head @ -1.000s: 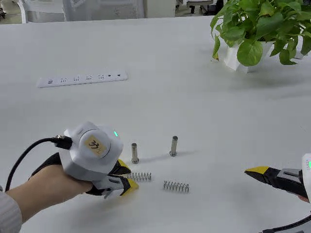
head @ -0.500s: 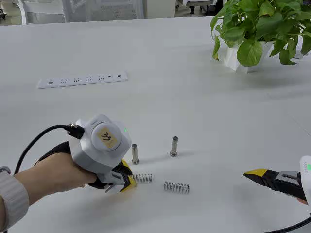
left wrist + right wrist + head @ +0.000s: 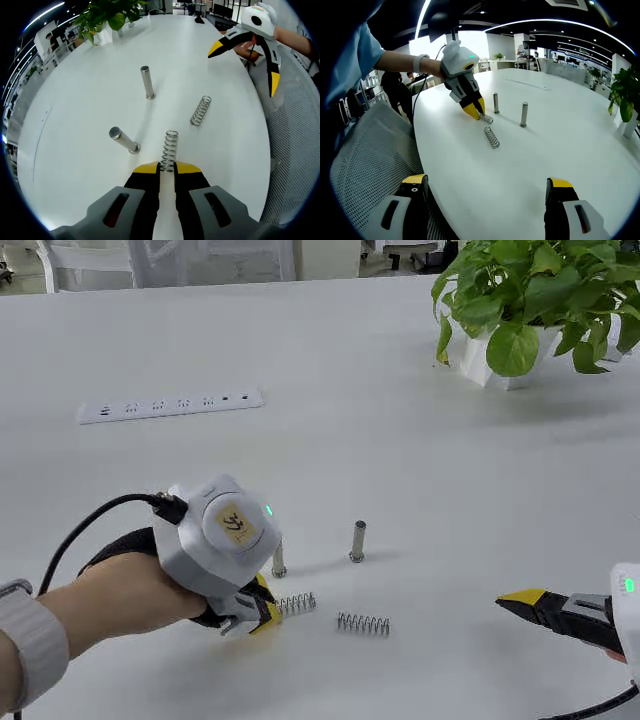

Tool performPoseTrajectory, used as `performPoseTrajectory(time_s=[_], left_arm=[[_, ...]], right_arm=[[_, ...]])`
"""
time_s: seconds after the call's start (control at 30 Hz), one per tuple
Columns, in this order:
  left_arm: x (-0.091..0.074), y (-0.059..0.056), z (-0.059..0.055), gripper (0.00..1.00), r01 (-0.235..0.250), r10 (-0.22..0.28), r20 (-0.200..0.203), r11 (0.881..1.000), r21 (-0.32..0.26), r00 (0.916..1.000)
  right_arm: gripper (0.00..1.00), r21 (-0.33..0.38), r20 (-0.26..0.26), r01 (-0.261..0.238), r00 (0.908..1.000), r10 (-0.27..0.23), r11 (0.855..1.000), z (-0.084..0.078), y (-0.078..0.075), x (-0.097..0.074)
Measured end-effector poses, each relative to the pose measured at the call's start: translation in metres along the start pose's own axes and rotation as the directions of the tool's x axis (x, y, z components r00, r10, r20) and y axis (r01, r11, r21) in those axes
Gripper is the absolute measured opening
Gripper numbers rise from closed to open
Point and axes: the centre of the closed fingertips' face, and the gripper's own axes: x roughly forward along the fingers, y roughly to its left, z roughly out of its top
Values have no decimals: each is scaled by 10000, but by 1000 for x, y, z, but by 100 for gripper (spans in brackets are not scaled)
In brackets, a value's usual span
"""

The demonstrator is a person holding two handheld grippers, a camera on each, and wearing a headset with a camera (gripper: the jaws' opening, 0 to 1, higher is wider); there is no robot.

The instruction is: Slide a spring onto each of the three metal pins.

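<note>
Your left gripper [image 3: 167, 167] has its fingers [image 3: 146, 169] pinched on the end of a spring [image 3: 169, 149].
The spring sits just beside the near pin [image 3: 123, 140]. A second spring [image 3: 200, 110] lies loose on the desk [image 3: 400, 440]. Your right gripper [image 3: 487, 182] waits well apart, fingers [image 3: 559, 186] wide.

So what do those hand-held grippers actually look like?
Both are rounded white-grey housings with black jaws tipped yellow. The left hand-held gripper has a yellowish sticker, a green light and a black cable; the right hand-held gripper has a green light too. The person wears a pale wristband and blue sleeve.
</note>
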Motion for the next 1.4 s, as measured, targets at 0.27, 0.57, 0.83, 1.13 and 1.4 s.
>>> performPoseTrajectory(time_s=[0.27, 0.57, 0.83, 1.13, 1.4], left_arm=[[-3, 0, -2, 7, -218, 355, 1063, 9916, -1276, 9937], [-18, 1, 3, 7, -460, 996, 2193, 9704, -2372, 9706], [-32, -11, 6, 7, -210, 958, 2880, 9674, -2525, 9528], [-42, -30, 8, 7, 54, 786, 3434, 9715, -2369, 9359], [-53, -50, 13, 7, 280, 569, 3990, 9786, -2037, 9152]], right_arm=[[96, 67, 42, -67, 10000, 67, 10000, 0, 3, 2], [96, -38, 49, -212, 9998, 213, 9998, 6, 5, 6], [95, 23, 427, -466, 9980, 465, 9989, 26, 6, 12], [92, -293, 461, -1056, 9932, 1069, 9940, 42, 17, 20], [90, -851, 322, -1651, 9852, 1684, 9826, 58, 29, 30]])
